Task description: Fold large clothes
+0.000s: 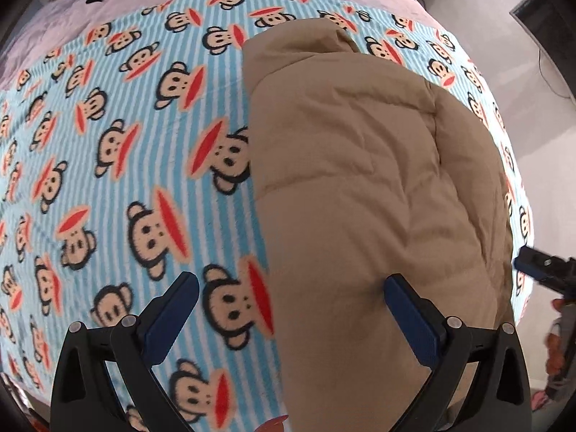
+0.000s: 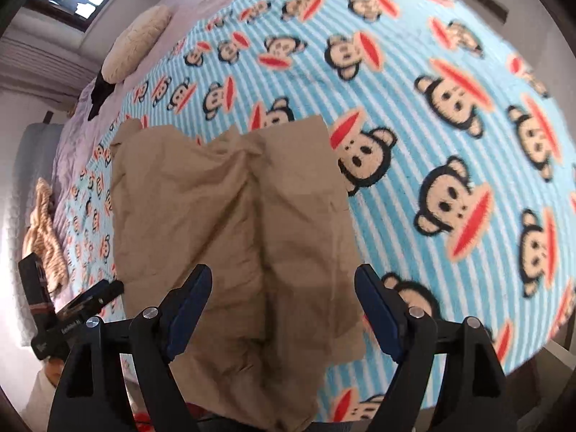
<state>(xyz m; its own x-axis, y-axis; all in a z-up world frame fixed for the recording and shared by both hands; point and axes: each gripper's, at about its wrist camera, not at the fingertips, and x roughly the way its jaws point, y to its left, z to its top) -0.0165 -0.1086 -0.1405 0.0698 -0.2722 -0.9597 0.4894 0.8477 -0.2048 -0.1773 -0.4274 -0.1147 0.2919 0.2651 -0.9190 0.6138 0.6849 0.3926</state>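
Nearest the lens in the left wrist view, the left gripper (image 1: 289, 293) stood with its jaws wide, nothing between them; one pad hung over the blanket (image 1: 108, 165), the other over the near end of the coat (image 1: 360, 180). In the right wrist view the right gripper (image 2: 283, 289) also had its jaws wide, over the coat's near end and not pressing it. The tan padded coat lay folded into a long strip at the centre of both frames, running away from the lenses on the striped monkey-print blanket that covered the bed (image 1: 54, 14). Both grippers looked to have let go, so a fold seemed just laid down. The next move probably called for taking the near end with both grippers and carrying it over toward the far end. At the upper left a cream cushion (image 2: 140, 39) lay on the bed.
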